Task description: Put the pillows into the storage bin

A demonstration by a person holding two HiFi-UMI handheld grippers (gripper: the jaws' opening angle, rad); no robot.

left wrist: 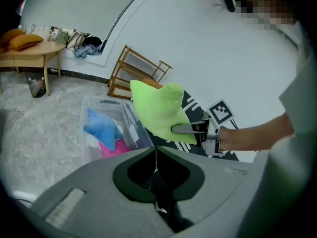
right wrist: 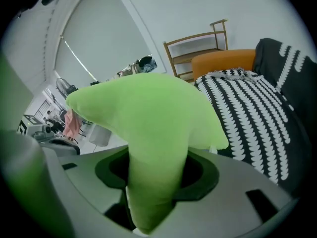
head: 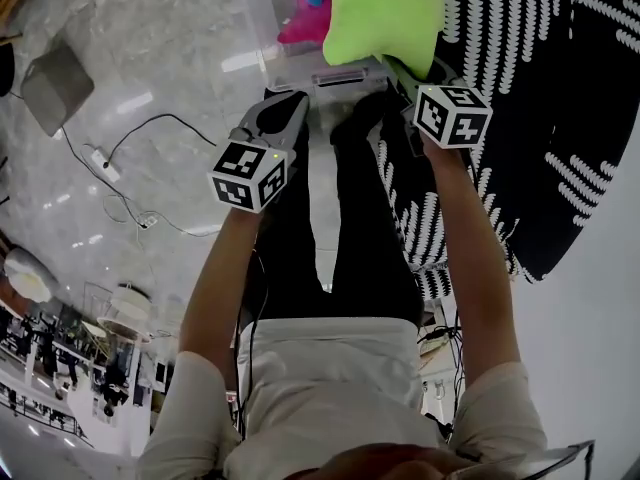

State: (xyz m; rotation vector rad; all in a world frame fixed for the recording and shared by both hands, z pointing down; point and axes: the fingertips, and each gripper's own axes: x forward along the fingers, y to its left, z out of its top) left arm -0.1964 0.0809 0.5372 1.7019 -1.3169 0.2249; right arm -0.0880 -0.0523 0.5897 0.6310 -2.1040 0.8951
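Note:
A bright green star-shaped pillow (head: 385, 13) hangs in the air next to the clear storage bin (head: 262, 40), with my right gripper (head: 415, 76) shut on one of its arms. That arm fills the jaws in the right gripper view, where the green pillow (right wrist: 148, 128) hides most of my right gripper (right wrist: 153, 182). A blue pillow (left wrist: 101, 125) and a pink pillow (left wrist: 116, 148) lie inside the bin (left wrist: 94, 104). My left gripper (left wrist: 156, 155) is shut and empty, and it points toward the bin's near side (head: 290, 103).
A black-and-white patterned cover (head: 540, 88) lies to the right of the bin, with an orange cushion (right wrist: 223, 61) behind it. A wooden rack (left wrist: 136, 68) stands at the wall. A power strip with cables (head: 105, 163) lies on the marble floor at left.

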